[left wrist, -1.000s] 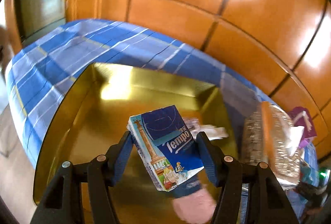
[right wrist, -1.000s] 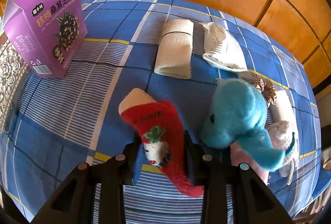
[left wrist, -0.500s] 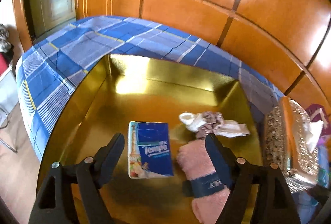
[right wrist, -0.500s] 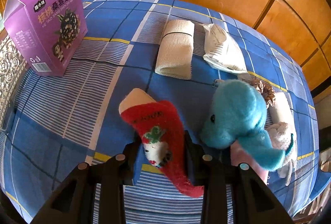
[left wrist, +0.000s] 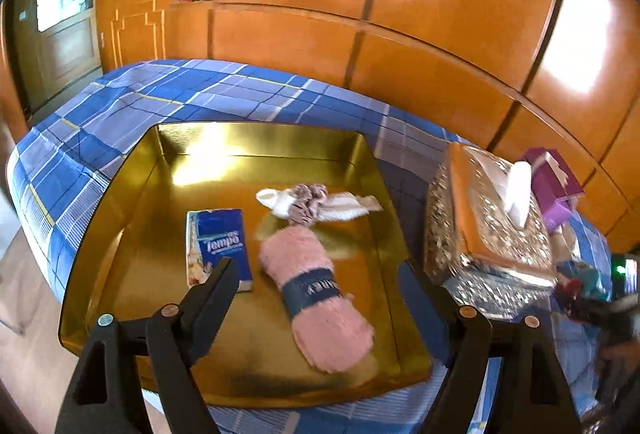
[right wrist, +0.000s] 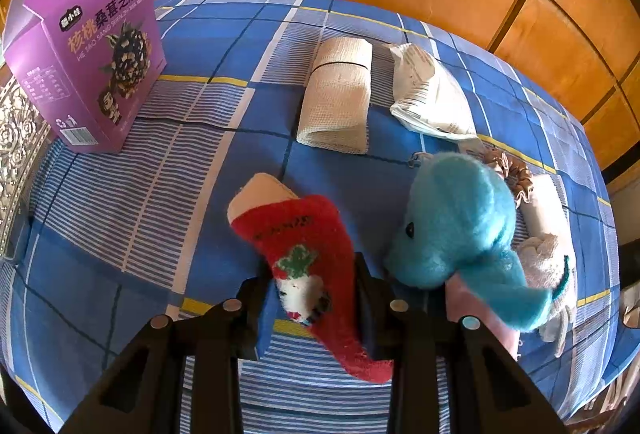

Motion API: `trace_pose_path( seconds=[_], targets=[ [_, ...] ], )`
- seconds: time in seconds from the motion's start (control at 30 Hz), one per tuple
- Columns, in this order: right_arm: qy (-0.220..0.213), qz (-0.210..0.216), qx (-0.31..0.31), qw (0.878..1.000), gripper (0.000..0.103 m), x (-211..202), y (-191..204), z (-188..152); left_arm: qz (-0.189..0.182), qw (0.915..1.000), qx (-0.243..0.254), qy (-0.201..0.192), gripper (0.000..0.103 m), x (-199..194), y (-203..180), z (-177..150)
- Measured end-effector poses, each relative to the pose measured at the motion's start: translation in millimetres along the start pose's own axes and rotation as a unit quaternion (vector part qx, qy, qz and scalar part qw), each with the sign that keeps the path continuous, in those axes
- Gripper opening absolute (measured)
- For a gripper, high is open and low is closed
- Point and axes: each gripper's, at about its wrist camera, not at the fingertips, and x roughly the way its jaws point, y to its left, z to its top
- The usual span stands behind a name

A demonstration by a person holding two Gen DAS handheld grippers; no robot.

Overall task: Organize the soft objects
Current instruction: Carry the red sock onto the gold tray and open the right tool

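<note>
- Left tool (left wrist: 316,290): jaws spread wide, nothing pinched. They've just been opening; a sec ago they clamped the Tempo tissue pack (left wrist: 218,244), which we now see lying flat on the gold tray (left wrist: 120,193) floor, left of centre, apart from the pads.
- Left view has pulled back vs. earlier: more of the tray's near rim shows, and the tray contents sit further out from the fingers.
- Also in tray: pink rolled towel (left wrist: 316,294) w/ dark band, just right of the pack; white sock bundled w/ a mauve scrunchie (left wrist: 308,203) behind it.
- Ornate tissue box (left wrist: 484,230) stands just right of the tray on the blue plaid cloth (left wrist: 160,89).
- Right tool (right wrist: 314,284): pressed in on the red sock (right wrist: 304,246), pads on both sides of it; sock's cream cuff points away from us. No change from the earlier frames; jaws same, sock same spot.
- Beside it, unmoved: blue plush toy (right wrist: 456,226) to the right, lying over a pink item & white socks; beige rolled cloth (right wrist: 340,93) & white packet (right wrist: 428,93) further back; purple snack box (right wrist: 92,49) upright at far left.
</note>
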Motion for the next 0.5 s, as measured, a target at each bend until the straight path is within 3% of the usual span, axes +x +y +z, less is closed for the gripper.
trace_pose_path(
  seconds=[0.3,0.5],
  targets=[
    [0.012,-0.010,0.030,0.999,0.028,4,-6,11,-0.022,0.9988,0.043,0.012,0.082,-9,-21,-23],
    [0.004,0.000,0.068,0.998,0.022,-5,-15,40,-0.033,0.9964,0.078,0.005,0.082,-16,-33,-37]
  ],
)
